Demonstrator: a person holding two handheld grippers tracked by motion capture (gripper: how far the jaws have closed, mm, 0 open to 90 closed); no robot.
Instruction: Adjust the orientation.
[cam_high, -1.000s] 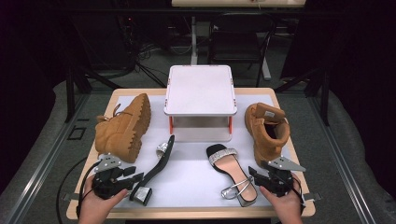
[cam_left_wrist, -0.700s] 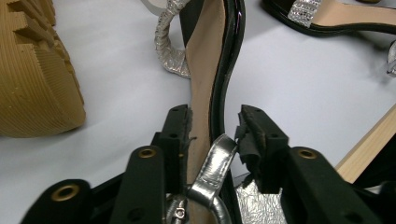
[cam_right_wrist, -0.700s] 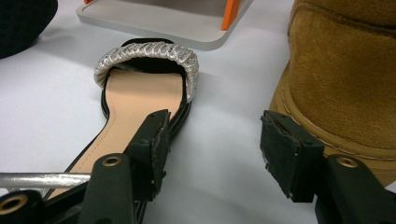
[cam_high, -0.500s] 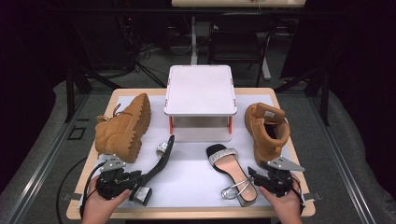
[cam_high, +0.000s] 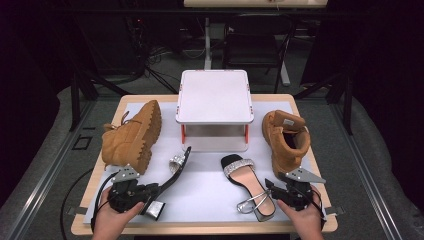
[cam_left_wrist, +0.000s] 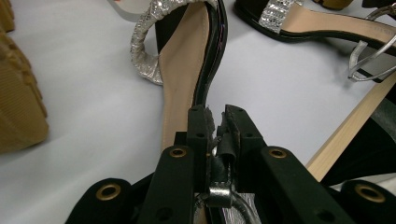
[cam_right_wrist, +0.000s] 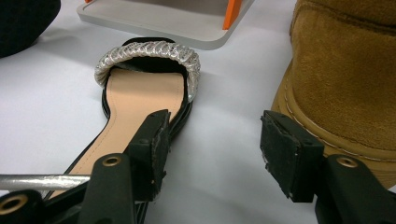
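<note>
On the white-covered table (cam_high: 210, 200), a tan boot (cam_high: 132, 135) lies on its side at the left and another tan boot (cam_high: 286, 137) stands at the right, with a white stand (cam_high: 214, 97) between them. The left sandal (cam_high: 175, 172) lies tipped on its edge near the front left, and the left gripper (cam_left_wrist: 217, 122), whose jaws have just been closing, clenches its sole edge by the heel. The right gripper (cam_right_wrist: 212, 140) hangs released, one jaw over the right sandal (cam_right_wrist: 140, 93) lying flat.
</note>
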